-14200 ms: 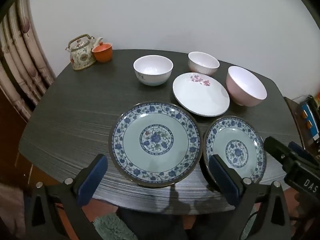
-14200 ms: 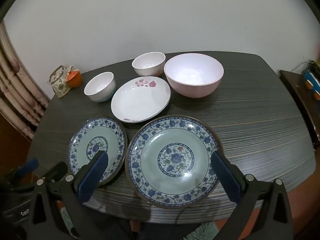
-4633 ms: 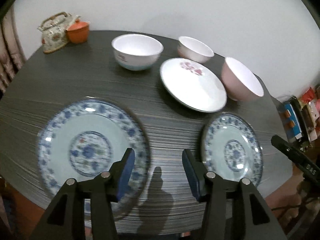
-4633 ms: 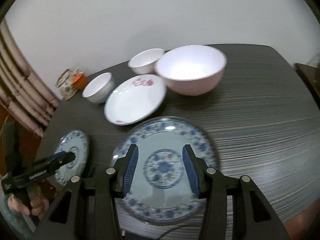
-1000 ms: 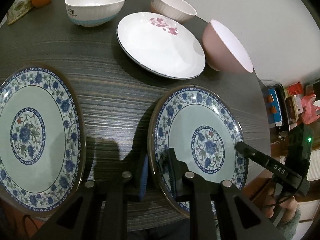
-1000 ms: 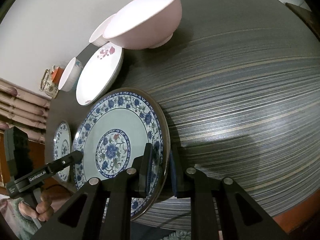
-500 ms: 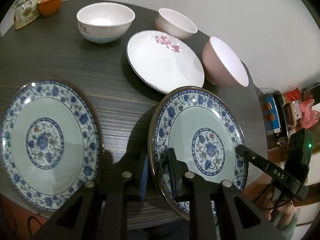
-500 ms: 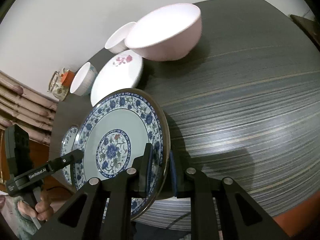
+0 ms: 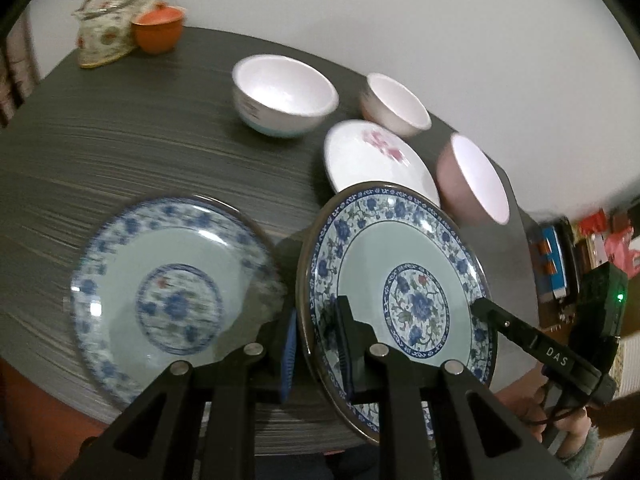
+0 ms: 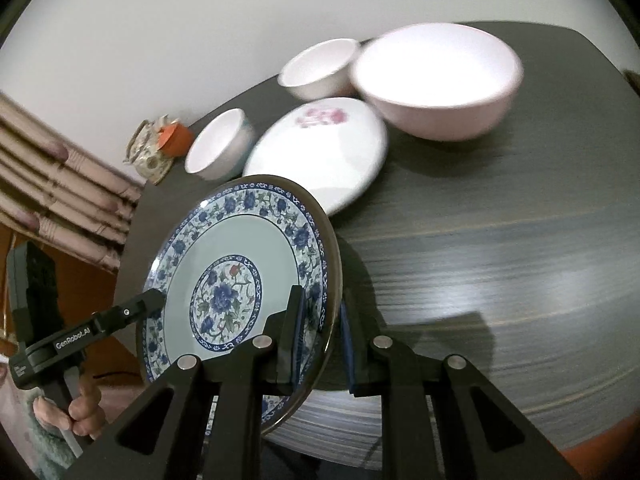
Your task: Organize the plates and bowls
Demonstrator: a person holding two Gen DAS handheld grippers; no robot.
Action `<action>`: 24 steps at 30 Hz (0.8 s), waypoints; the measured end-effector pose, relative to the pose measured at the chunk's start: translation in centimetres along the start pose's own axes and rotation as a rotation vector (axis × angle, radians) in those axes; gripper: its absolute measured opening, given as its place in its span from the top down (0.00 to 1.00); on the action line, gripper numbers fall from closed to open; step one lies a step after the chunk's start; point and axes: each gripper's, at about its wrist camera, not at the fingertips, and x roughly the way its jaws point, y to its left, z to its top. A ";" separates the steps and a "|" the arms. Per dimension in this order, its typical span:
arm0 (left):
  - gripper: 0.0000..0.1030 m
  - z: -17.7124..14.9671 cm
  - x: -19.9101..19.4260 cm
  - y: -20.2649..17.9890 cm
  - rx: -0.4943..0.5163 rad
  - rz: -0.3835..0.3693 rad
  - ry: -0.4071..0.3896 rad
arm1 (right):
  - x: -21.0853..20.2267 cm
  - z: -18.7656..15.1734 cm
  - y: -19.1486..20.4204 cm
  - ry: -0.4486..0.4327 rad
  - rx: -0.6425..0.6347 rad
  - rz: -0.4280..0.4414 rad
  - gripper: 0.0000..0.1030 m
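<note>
Carrying a blue-and-white floral plate toward its twin for stacking.

I am pinching the lifted blue-and-white porcelain plate [image 9: 400, 280] by opposite rims, left gripper [image 9: 316, 342] and right gripper [image 10: 320, 336] each clamped on it, above the dark wood-grain table [image 10: 500, 248]. Next I am judging it needs lowering level onto the matching blue-and-white plate [image 9: 168, 284] lying beside it.

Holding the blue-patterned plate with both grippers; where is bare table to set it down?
Widest bare patch: dark table right of the held blue-patterned plate, before the big pink bowl. Another lies between floral teapot and the resting blue-patterned plate. Crowded: around the white flower plate.
</note>
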 end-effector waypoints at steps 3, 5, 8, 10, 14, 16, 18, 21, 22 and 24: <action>0.83 0.2 -1.2 1.8 -0.027 0.018 -0.024 | 0.9 0.6 2.4 0.008 -0.040 0.013 0.84; 0.83 0.4 -2.2 3.3 -0.053 0.031 -0.042 | 1.6 0.9 3.9 0.013 -0.058 0.023 0.84; 0.83 0.6 -3.4 5.4 -0.091 0.055 -0.063 | 3.0 1.2 6.2 0.031 -0.086 0.039 0.84; 0.83 0.8 -4.2 6.9 -0.113 0.072 -0.072 | 4.1 1.2 7.6 0.046 -0.110 0.043 0.84; 0.83 1.0 -5.0 9.2 -0.163 0.093 -0.089 | 6.2 1.2 10.0 0.077 -0.136 0.051 0.83; 0.83 1.1 -5.2 10.2 -0.184 0.099 -0.096 | 7.1 1.0 11.2 0.091 -0.156 0.048 0.83; 0.83 1.0 -5.2 11.1 -0.199 0.105 -0.102 | 7.8 0.7 11.8 0.105 -0.168 0.045 0.82; 0.83 0.5 -4.9 12.2 -0.213 0.113 -0.094 | 9.0 0.2 12.5 0.125 -0.182 0.039 0.82; 0.83 0.4 -4.7 12.5 -0.219 0.116 -0.090 | 9.3 0.1 12.6 0.130 -0.182 0.038 0.82; 0.83 0.1 -4.3 13.1 -0.232 0.123 -0.083 | 10.0 -0.4 12.8 0.143 -0.189 0.032 0.82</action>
